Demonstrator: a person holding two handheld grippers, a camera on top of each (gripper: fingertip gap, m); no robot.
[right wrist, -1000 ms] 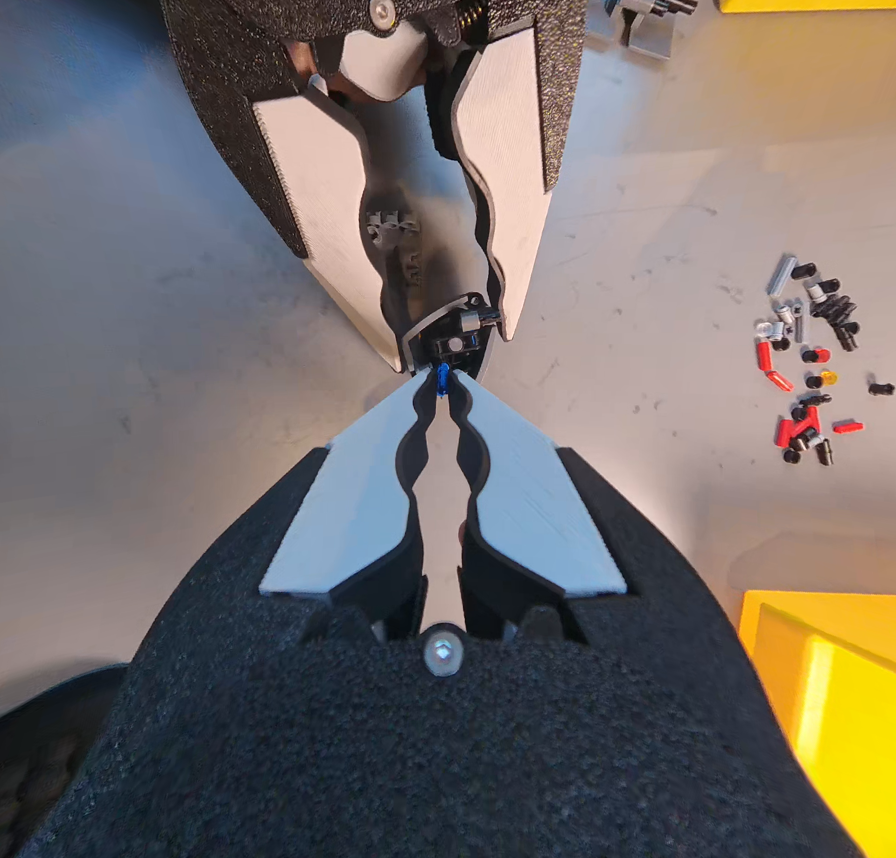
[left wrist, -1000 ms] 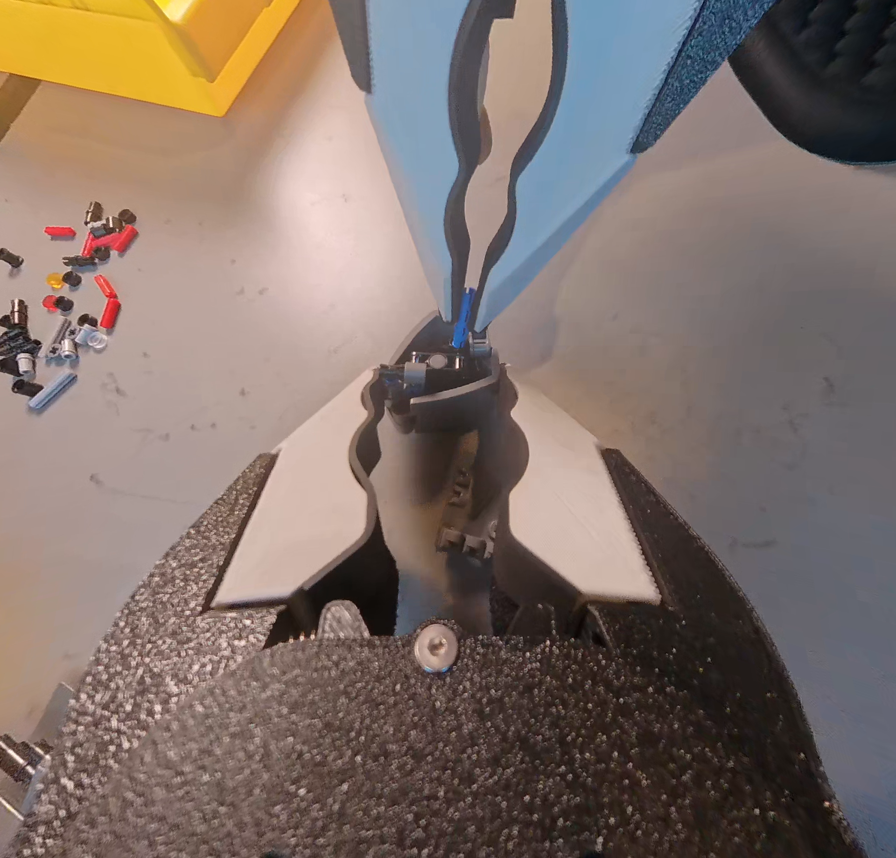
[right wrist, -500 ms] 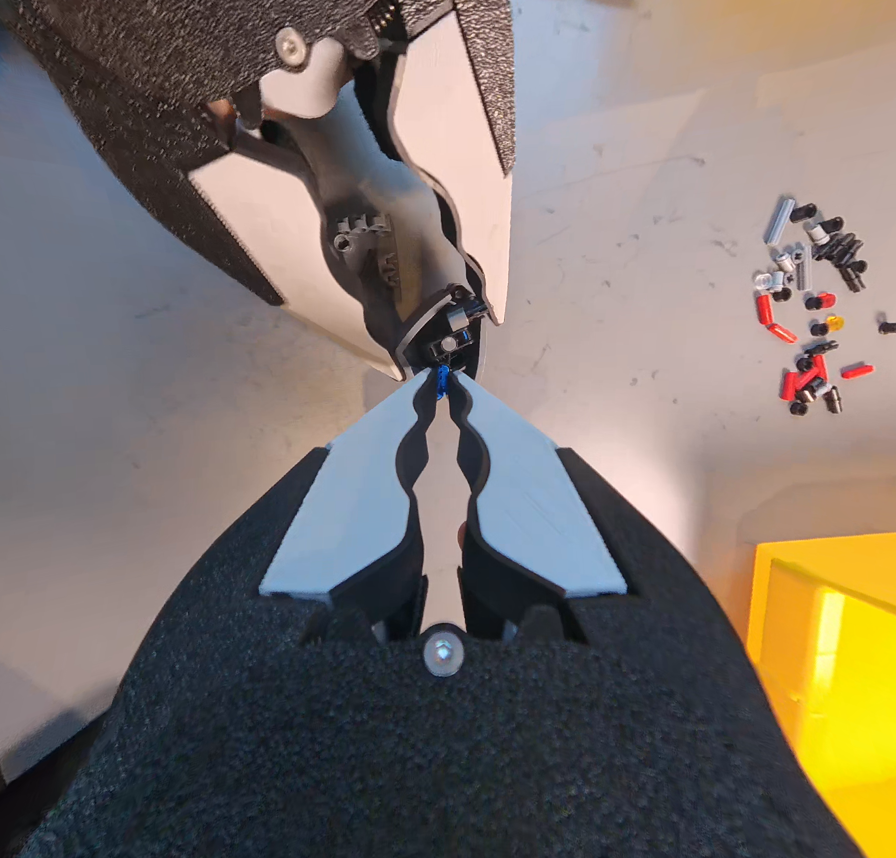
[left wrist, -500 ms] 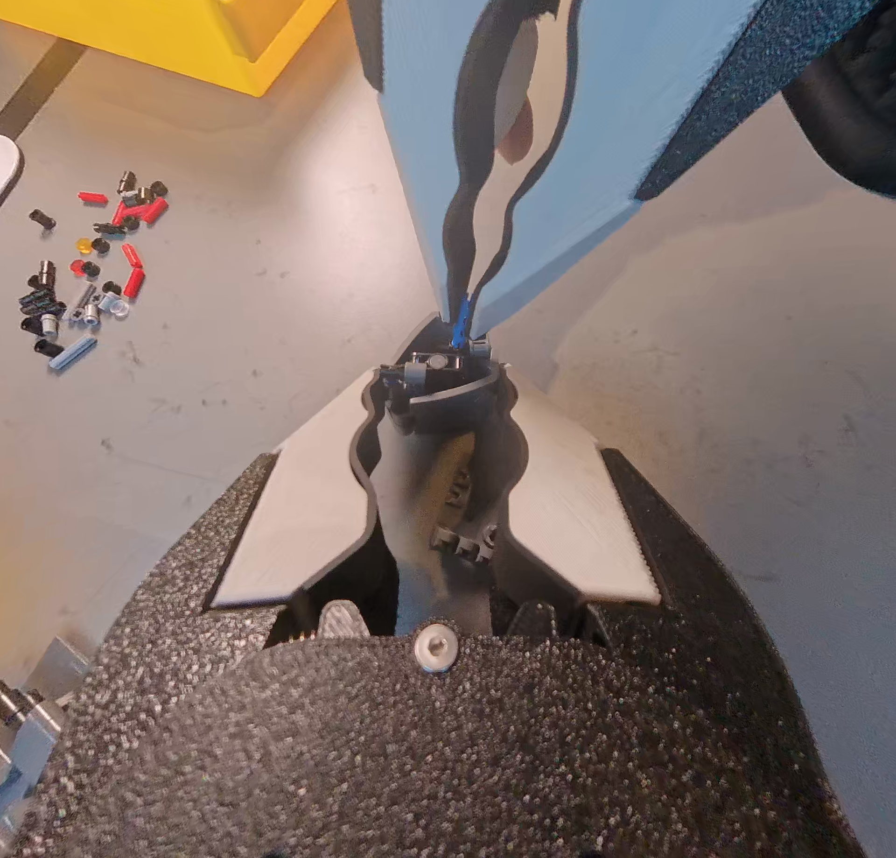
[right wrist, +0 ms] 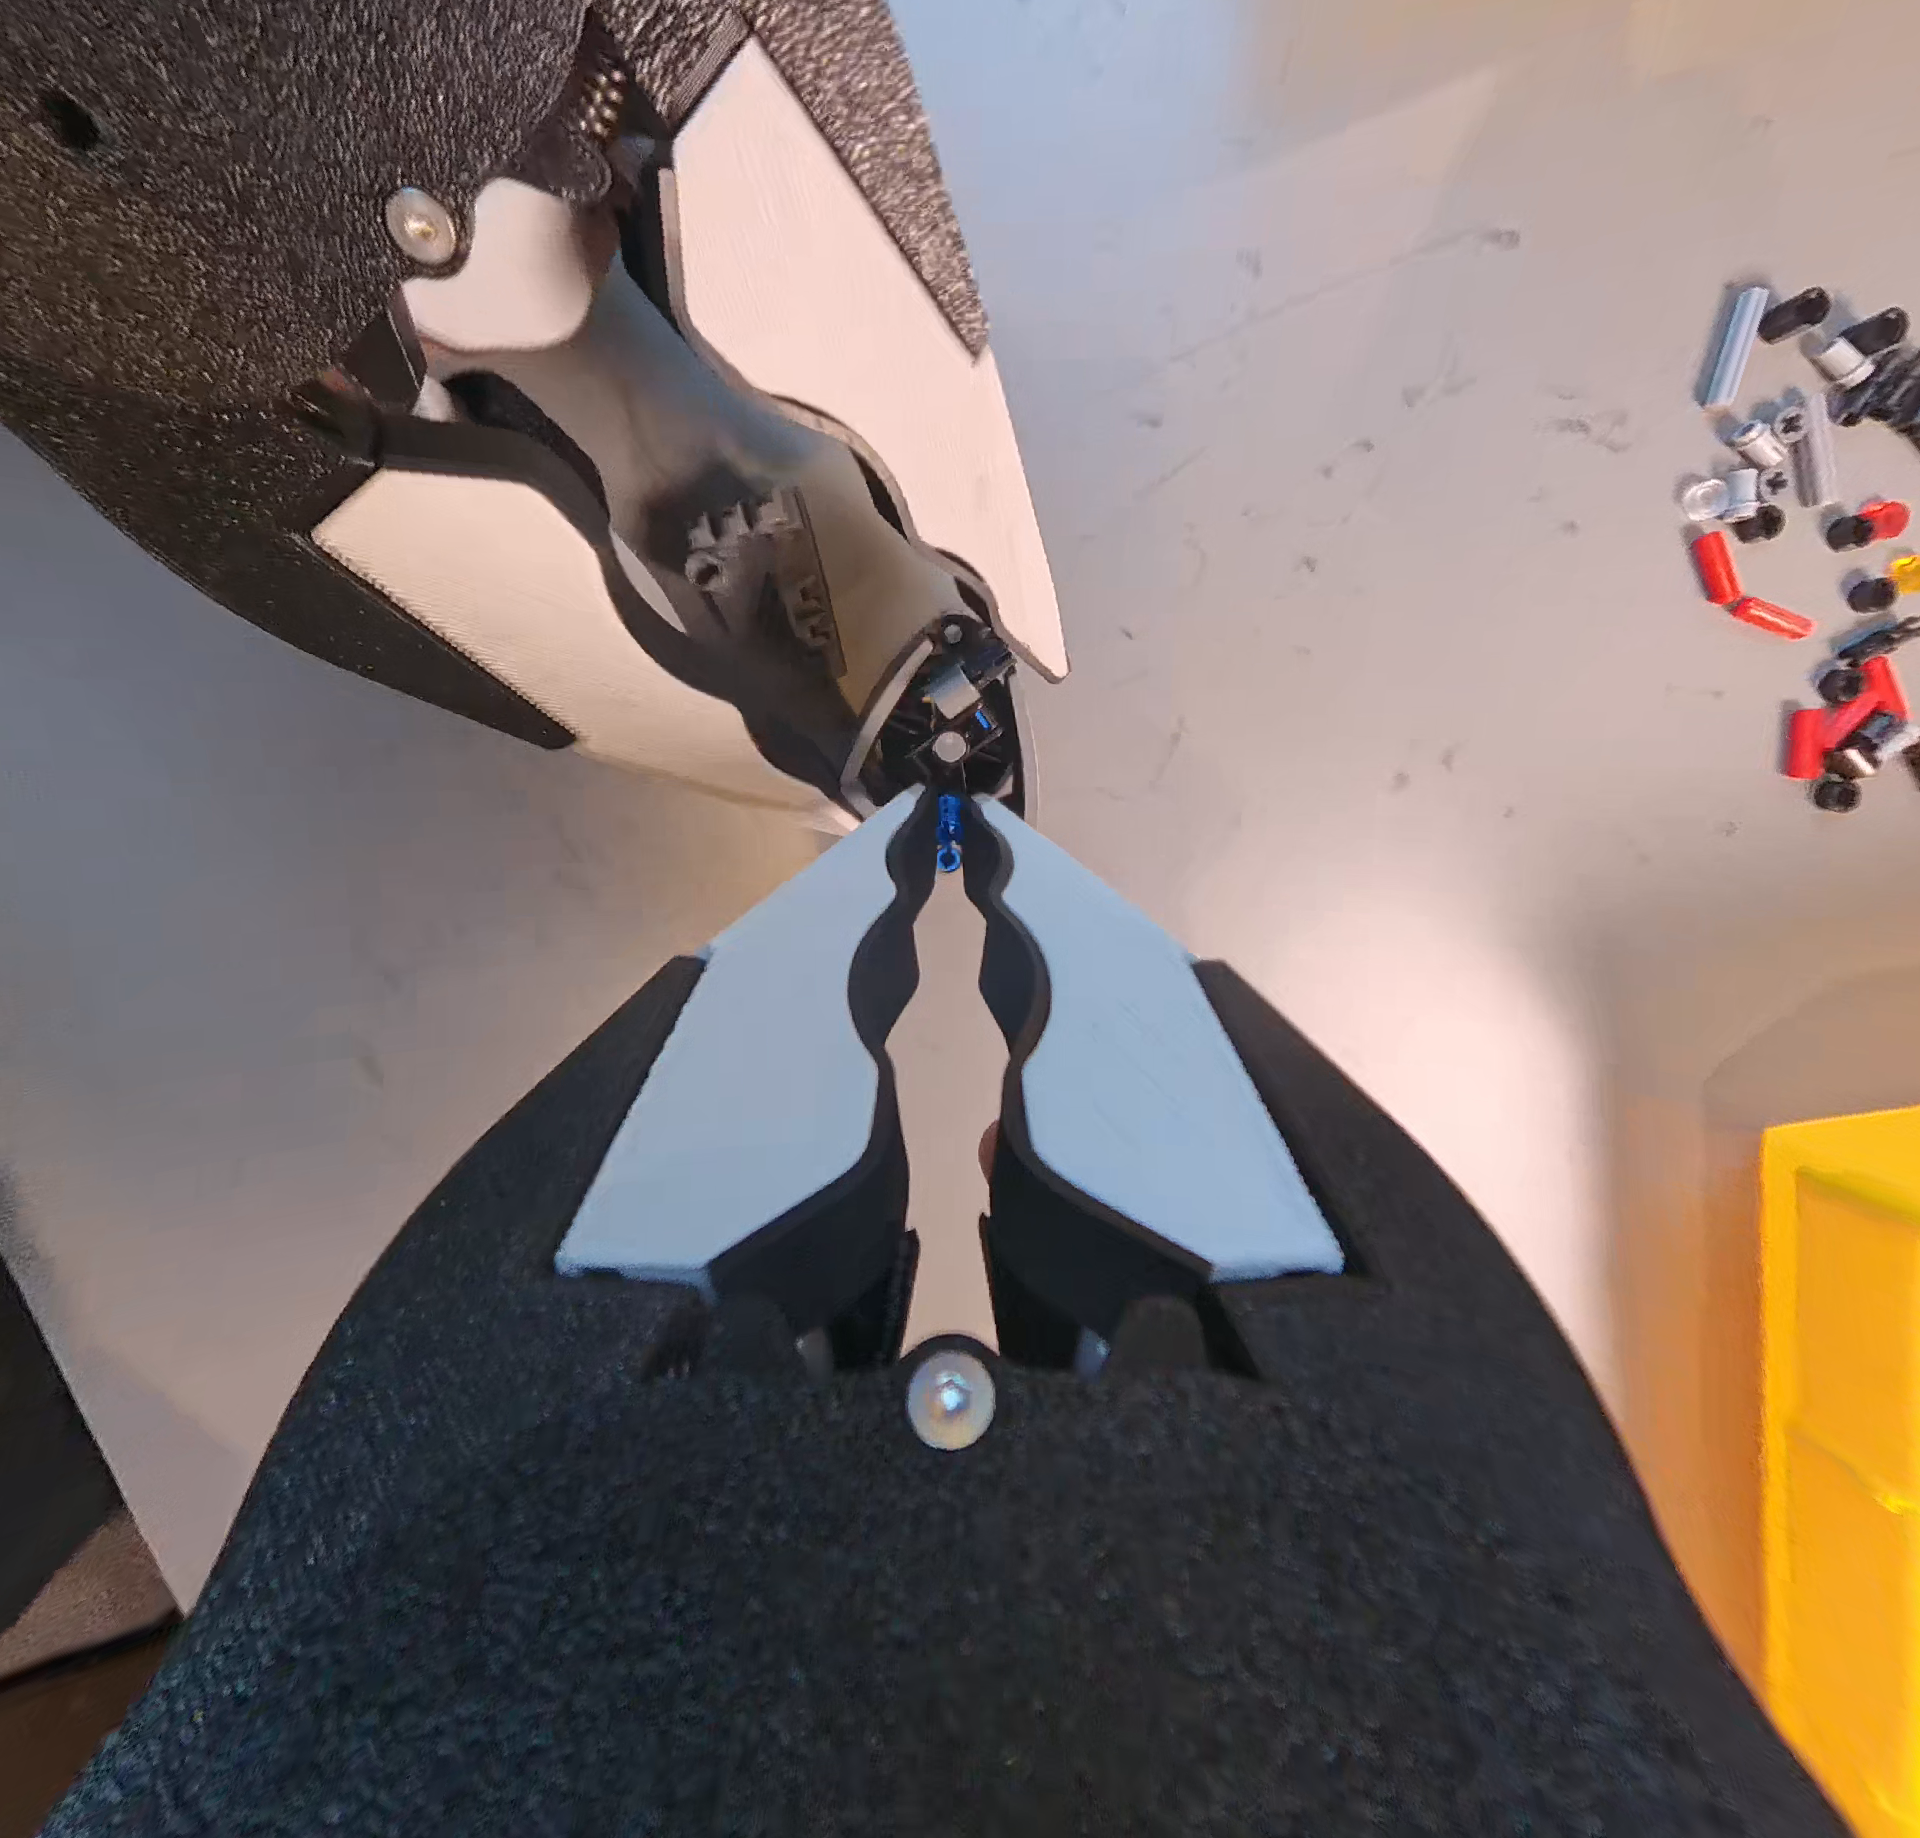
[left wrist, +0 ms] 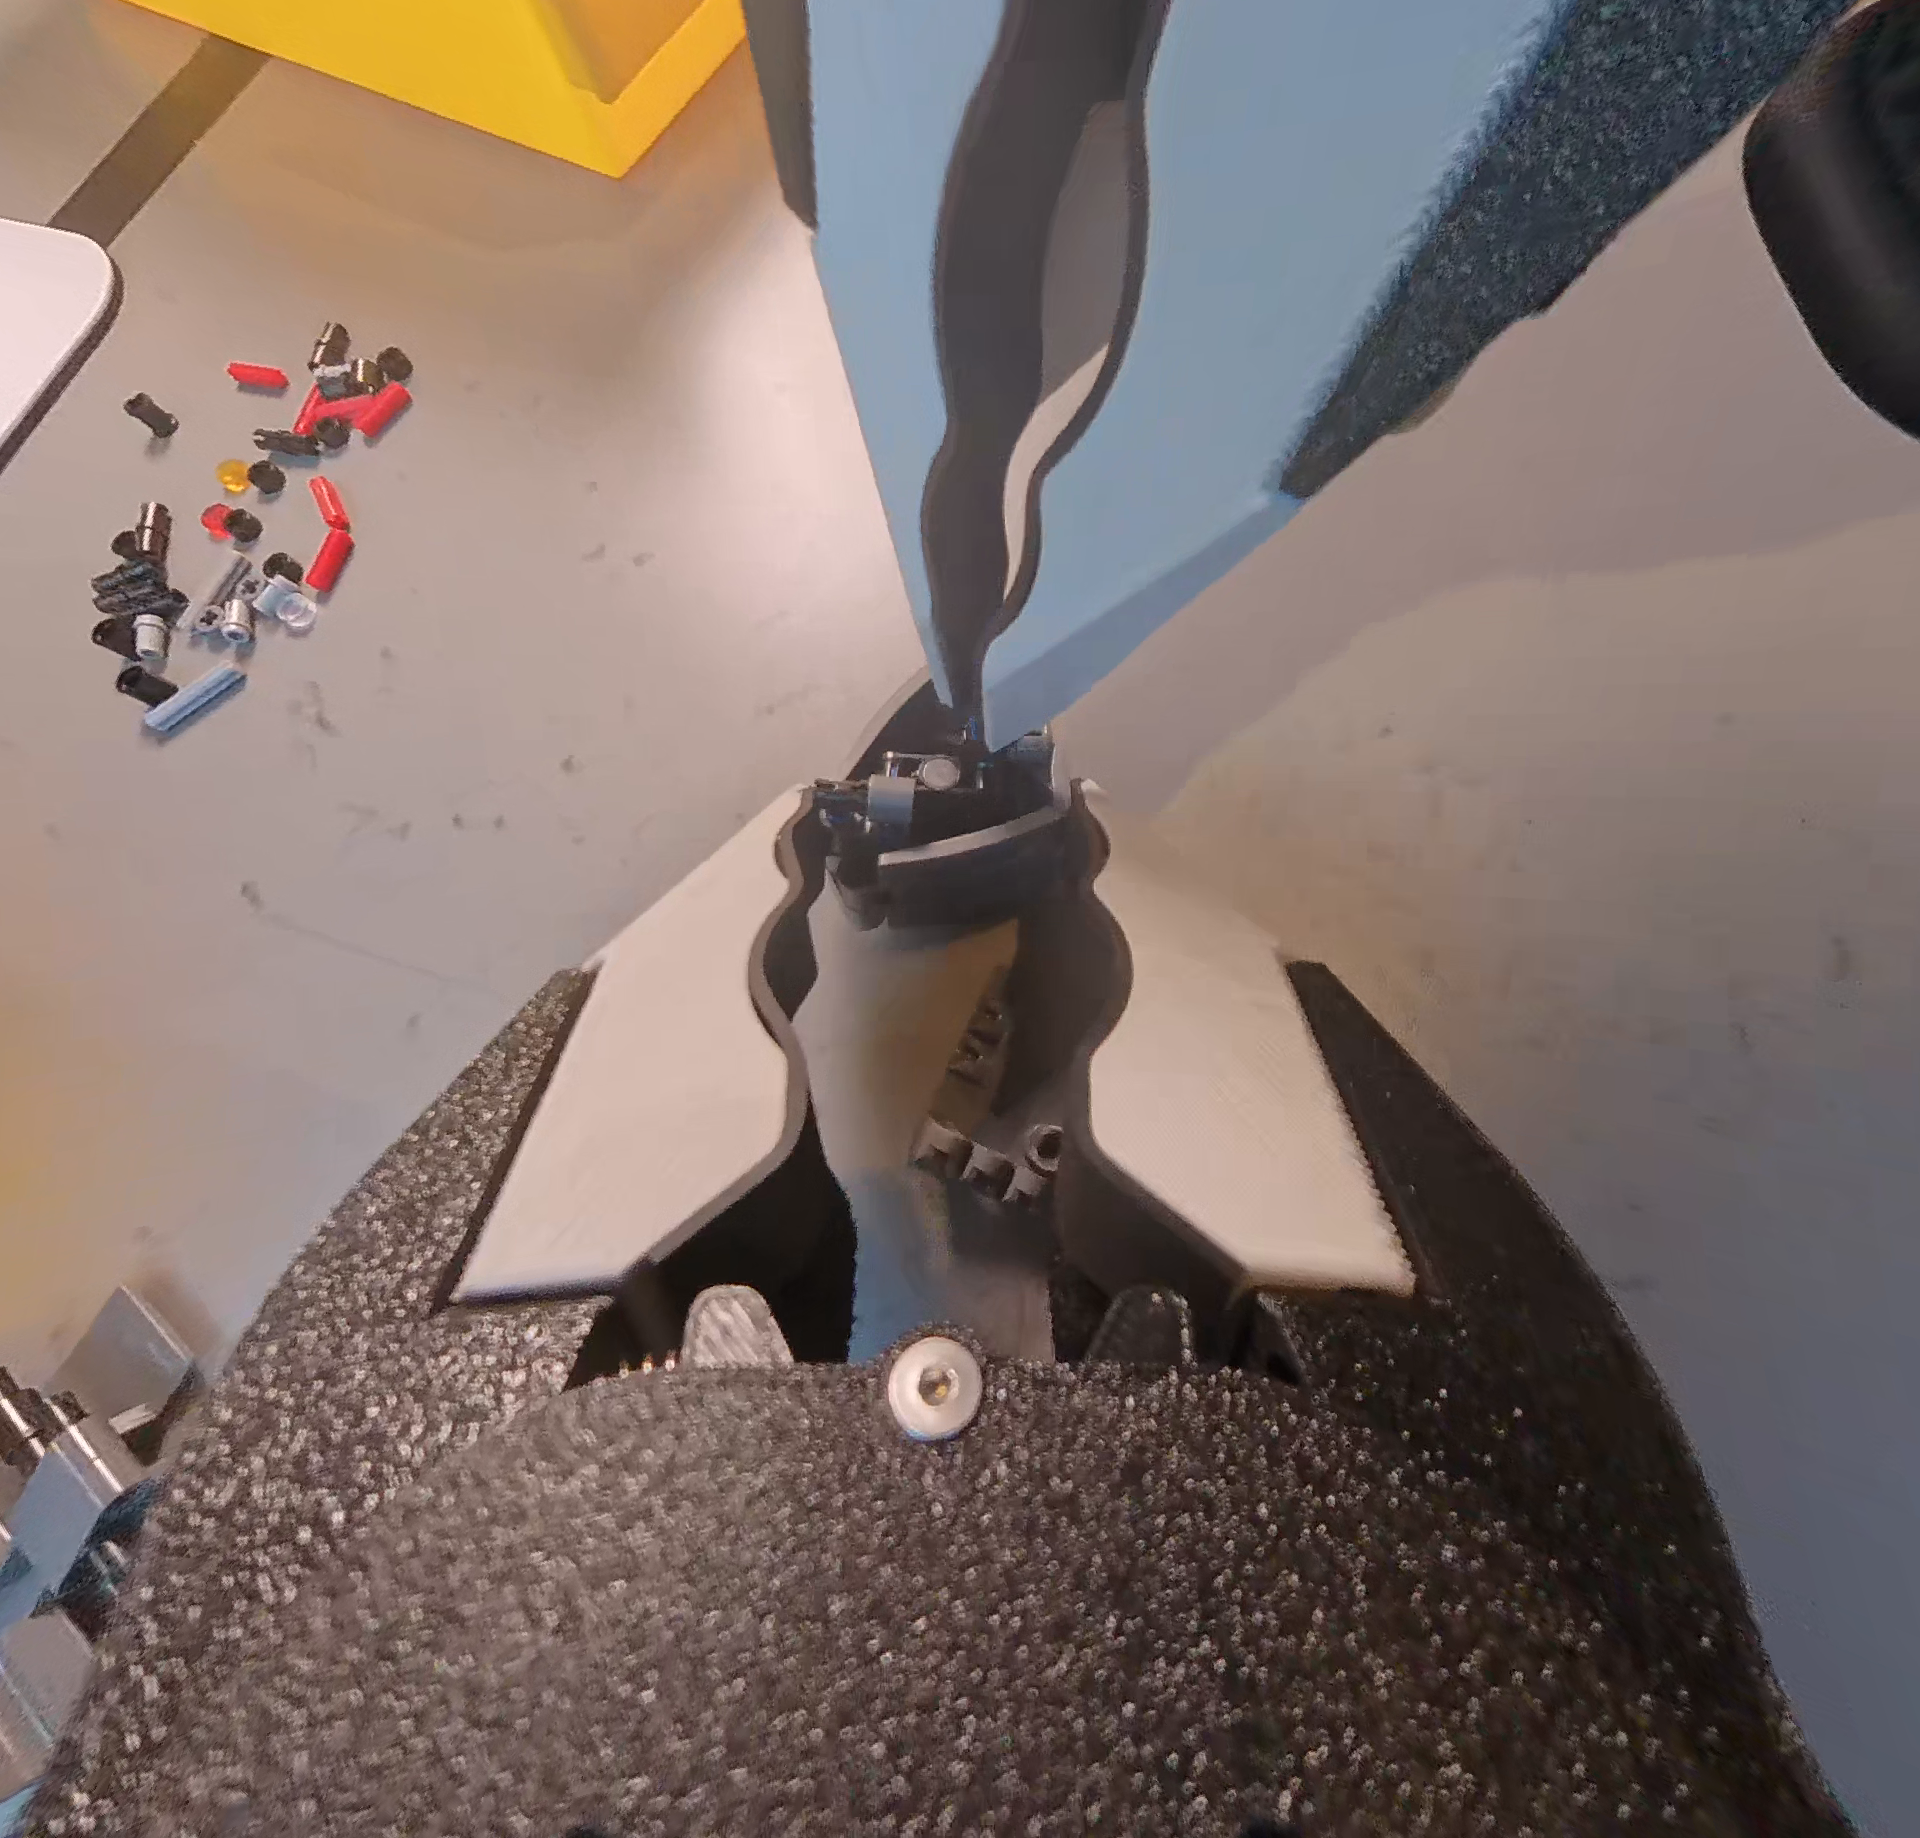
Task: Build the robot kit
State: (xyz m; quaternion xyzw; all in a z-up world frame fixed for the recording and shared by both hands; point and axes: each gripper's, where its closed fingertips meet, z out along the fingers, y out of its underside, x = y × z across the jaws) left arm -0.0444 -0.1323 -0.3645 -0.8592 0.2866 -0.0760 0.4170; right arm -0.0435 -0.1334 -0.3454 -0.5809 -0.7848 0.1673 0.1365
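Since half a second ago the left gripper (right wrist: pixel 951 739) has swung further over to the 10 o'clock side of the right wrist view and tilted more steeply, while the loose parts on the table have slid toward the 3 o'clock edge there. The blue pin (right wrist: pixel 948 827), which showed plainly between the two grippers in the left wrist view, is now almost hidden behind the right gripper's tips.

The right gripper (right wrist: pixel 948 820) has its fingers together at the tips, pinching the blue pin, which sticks forward toward 12 o'clock. The pin's far end touches the small black and grey brick assembly (left wrist: pixel 940 812) that the left gripper (left wrist: pixel 940 801) clamps between its pale fingers (left wrist: pixel 665 1092). In the left wrist view the right gripper (left wrist: pixel 971 697) comes down from 12 o'clock, tips meeting the top of the assembly. A second grey toothed piece (left wrist: pixel 987 1154) sits deeper in the left gripper's gap, toward 6 o'clock.

On the grey table (left wrist: pixel 1558 853), a scatter of small red, black and grey building parts (left wrist: pixel 249 521) lies at 10 o'clock in the left wrist view, well apart from both grippers. A yellow bin (left wrist: pixel 436 12) stands at 11 o'clock. In the right wrist view the parts (right wrist: pixel 1818 541) lie at 2 o'clock and a yellow bin (right wrist: pixel 1849 1425) at 4 o'clock.
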